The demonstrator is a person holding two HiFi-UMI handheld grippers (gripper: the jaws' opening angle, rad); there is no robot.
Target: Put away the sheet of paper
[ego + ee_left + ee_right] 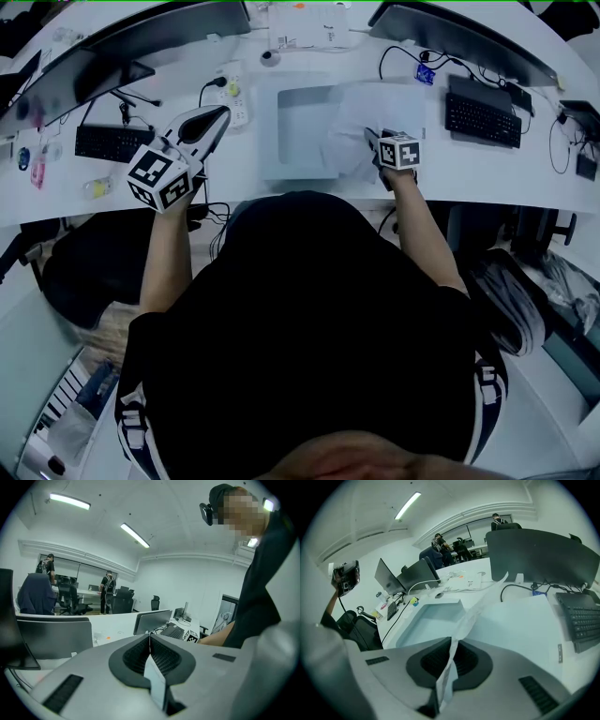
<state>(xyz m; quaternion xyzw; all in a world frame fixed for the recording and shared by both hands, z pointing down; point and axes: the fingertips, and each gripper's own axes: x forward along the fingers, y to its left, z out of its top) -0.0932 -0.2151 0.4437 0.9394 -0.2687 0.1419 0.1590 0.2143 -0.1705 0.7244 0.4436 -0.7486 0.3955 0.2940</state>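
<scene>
The white sheet of paper (382,111) lies bent over the desk, its left part overlapping the right side of a shallow white tray (267,131). My right gripper (372,139) is shut on the sheet's near edge. In the right gripper view the paper (520,620) rises crumpled out of the closed jaws (451,643), with the tray (454,603) just beyond. My left gripper (221,113) hangs raised left of the tray and apart from the paper. Its jaws (150,637) are shut, with a thin white strip at their seam.
Black keyboards sit at the right (483,120) and left (112,142) of the curved white desk. Dark monitors stand behind them (469,36) (84,66). A power strip (234,94) and cables lie left of the tray. People stand at far desks (108,590).
</scene>
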